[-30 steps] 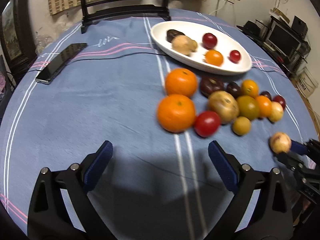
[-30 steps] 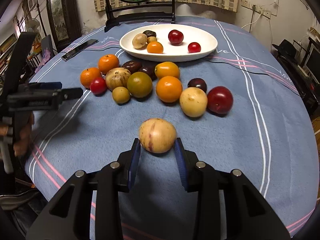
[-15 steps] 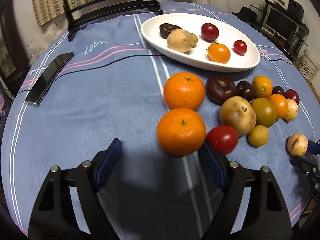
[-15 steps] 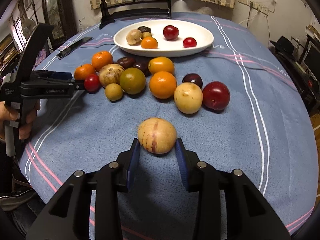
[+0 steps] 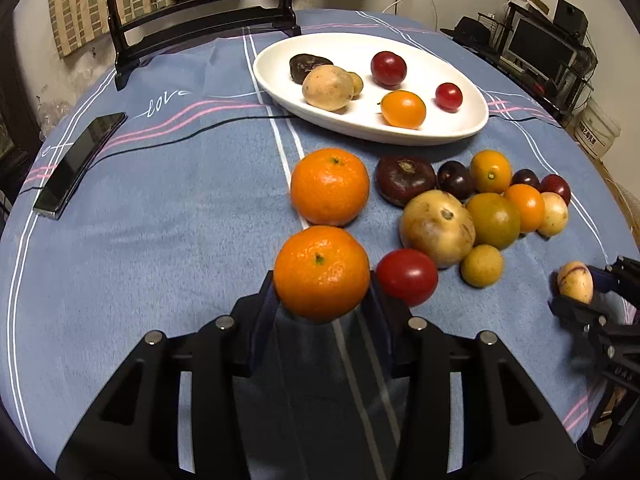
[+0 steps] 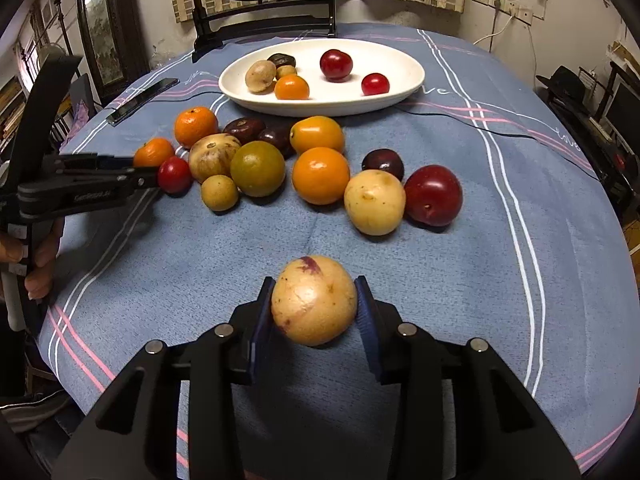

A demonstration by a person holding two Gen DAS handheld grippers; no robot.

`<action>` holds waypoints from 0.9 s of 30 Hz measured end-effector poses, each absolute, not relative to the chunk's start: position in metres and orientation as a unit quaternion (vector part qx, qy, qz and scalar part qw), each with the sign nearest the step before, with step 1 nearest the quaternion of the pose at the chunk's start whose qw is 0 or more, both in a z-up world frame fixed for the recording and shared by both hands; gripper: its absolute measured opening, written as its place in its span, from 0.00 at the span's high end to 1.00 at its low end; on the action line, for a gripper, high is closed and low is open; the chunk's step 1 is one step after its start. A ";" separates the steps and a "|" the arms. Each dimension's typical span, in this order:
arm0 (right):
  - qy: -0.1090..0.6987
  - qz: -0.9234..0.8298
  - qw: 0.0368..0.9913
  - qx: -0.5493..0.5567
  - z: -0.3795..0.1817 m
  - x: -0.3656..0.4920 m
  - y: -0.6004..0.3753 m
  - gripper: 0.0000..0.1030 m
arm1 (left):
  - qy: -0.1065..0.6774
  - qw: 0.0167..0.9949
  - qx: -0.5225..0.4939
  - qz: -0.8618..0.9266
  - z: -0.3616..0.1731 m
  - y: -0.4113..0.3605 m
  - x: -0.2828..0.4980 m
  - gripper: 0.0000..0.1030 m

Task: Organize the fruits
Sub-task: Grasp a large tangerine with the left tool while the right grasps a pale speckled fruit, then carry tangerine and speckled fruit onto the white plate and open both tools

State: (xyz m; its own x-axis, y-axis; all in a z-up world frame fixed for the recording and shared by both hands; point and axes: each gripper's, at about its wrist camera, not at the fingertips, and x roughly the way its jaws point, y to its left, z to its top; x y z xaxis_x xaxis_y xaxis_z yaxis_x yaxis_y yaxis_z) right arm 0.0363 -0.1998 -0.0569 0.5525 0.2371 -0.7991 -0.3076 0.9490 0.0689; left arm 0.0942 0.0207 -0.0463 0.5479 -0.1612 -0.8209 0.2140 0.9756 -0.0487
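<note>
A near orange [image 5: 322, 274] sits between the blue pads of my left gripper [image 5: 320, 284]; its jaws are closing and both pads touch the fruit's sides. A second orange [image 5: 330, 186] lies just beyond, and a red tomato [image 5: 407, 276] lies to the right. My right gripper [image 6: 314, 284] has a yellow fruit with purple streaks [image 6: 314, 300] between its pads, jaws easing open but still against it. A white oval plate [image 5: 400, 136] at the back holds several fruits. The right wrist view shows the left gripper [image 6: 148, 172] by the pile, held by a hand [image 6: 38, 256].
Several loose fruits [image 6: 320, 176] lie in a cluster in front of the plate. A black phone [image 5: 78, 164] and a thin black cable [image 5: 180, 138] lie at the left. A dark wooden stand [image 5: 200, 28] is at the back. Furniture and a monitor [image 5: 540, 48] stand beyond the right edge.
My left gripper moved forward over the near orange and its jaws came in from wide apart onto it. In the right gripper the yellow fruit rolled and sits deeper between the fingers.
</note>
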 end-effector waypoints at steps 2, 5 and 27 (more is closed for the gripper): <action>0.442 0.156 0.883 -0.034 -0.053 0.035 -0.203 0.61 | 0.465 0.878 0.021 -0.106 -0.045 0.024 0.091 0.58; 0.431 0.158 0.888 -0.028 -0.046 0.032 -0.207 0.61 | 0.462 0.880 0.013 -0.107 -0.039 0.029 0.083 0.58; 0.337 0.168 0.926 -0.036 0.039 0.102 -0.197 0.61 | 0.382 0.916 0.023 -0.117 0.057 0.007 0.127 0.57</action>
State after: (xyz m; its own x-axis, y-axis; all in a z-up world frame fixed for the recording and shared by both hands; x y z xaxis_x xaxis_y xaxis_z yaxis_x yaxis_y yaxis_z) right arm 0.1015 -0.1970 0.0392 0.7162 0.2857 -0.6368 -0.3349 0.9412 0.0457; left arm 0.1273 0.0070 0.0567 0.6802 -0.1970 -0.7060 0.2317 0.9716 -0.0479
